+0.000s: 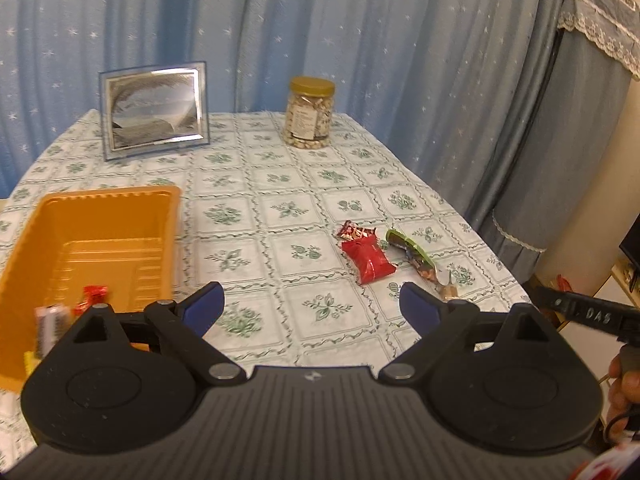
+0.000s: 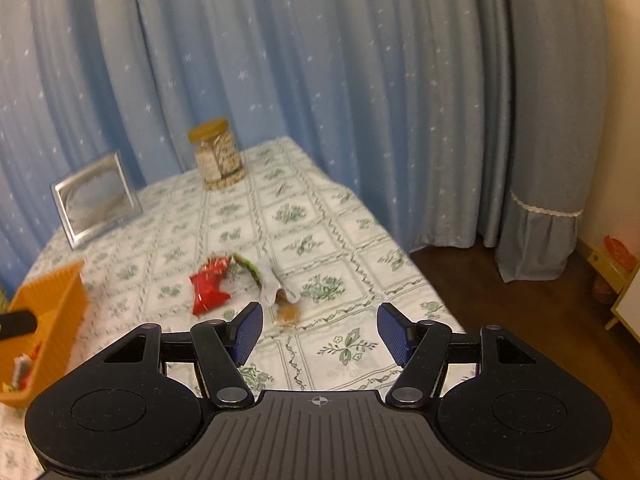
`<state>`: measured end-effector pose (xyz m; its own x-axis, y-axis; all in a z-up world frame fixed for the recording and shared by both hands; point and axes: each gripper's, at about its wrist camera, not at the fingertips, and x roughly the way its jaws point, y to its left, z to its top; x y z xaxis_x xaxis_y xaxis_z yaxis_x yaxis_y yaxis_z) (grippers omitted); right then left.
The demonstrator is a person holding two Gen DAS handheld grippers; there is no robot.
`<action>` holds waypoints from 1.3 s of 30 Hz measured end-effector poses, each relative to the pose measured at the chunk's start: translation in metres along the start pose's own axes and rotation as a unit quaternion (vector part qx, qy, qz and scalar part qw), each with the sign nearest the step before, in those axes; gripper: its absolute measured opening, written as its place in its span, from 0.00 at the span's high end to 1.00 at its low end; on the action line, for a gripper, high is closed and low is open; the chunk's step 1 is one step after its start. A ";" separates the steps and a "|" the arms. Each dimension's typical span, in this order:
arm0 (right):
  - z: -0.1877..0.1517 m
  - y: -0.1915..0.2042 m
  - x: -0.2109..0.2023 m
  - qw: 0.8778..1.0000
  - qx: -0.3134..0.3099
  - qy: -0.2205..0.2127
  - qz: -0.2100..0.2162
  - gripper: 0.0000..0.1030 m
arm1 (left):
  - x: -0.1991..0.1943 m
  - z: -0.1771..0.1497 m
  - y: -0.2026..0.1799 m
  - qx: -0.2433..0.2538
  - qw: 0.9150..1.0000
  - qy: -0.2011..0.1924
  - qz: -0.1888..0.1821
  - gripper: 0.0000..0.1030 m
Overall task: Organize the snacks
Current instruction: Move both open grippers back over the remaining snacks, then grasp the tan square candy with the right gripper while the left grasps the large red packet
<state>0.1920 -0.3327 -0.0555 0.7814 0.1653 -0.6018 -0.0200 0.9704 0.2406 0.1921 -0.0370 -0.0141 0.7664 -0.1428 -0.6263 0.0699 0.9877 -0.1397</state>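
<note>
An orange tray (image 1: 60, 216) stands on the table at the left and holds a few wrapped snacks (image 1: 94, 296) in its near end. A red snack pack (image 1: 368, 258), a smaller red wrapper (image 1: 356, 233) and a green wrapper (image 1: 412, 250) lie together right of centre. My left gripper (image 1: 312, 306) is open and empty, above the table between tray and snacks. My right gripper (image 2: 320, 330) is open and empty, just short of the red pack (image 2: 208, 292), the green wrapper (image 2: 250, 268) and a small brown piece (image 2: 289, 314). The tray (image 2: 52, 300) is at the left.
A jar of nuts with a gold lid (image 1: 309, 112) and a framed picture (image 1: 154, 114) stand at the back of the table. Blue curtains hang behind. The table's right edge (image 2: 420, 272) drops to a wooden floor.
</note>
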 end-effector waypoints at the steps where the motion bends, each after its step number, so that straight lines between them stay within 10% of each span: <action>1: -0.002 0.001 0.008 1.000 -0.006 0.004 0.003 0.37 | 0.008 0.000 -0.001 0.002 1.000 0.003 -0.002 0.09; 20: -0.022 0.031 0.130 0.996 -0.072 0.042 -0.008 0.58 | 0.093 -0.011 -0.015 0.049 0.999 0.019 -0.011 0.09; 25: -0.024 0.033 0.133 0.996 -0.084 0.026 -0.023 0.76 | 0.103 -0.011 -0.018 0.049 0.998 0.021 -0.015 0.09; 39: -0.016 0.005 0.101 0.999 -0.040 0.017 -0.021 0.79 | 0.159 -0.003 -0.038 0.016 0.999 0.025 -0.041 0.21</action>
<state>0.2608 -0.3087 -0.1271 0.7607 0.1292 -0.6361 -0.0393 0.9874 0.1535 0.3093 -0.0971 -0.1106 0.7238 -0.2261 -0.6519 0.1523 0.9738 -0.1686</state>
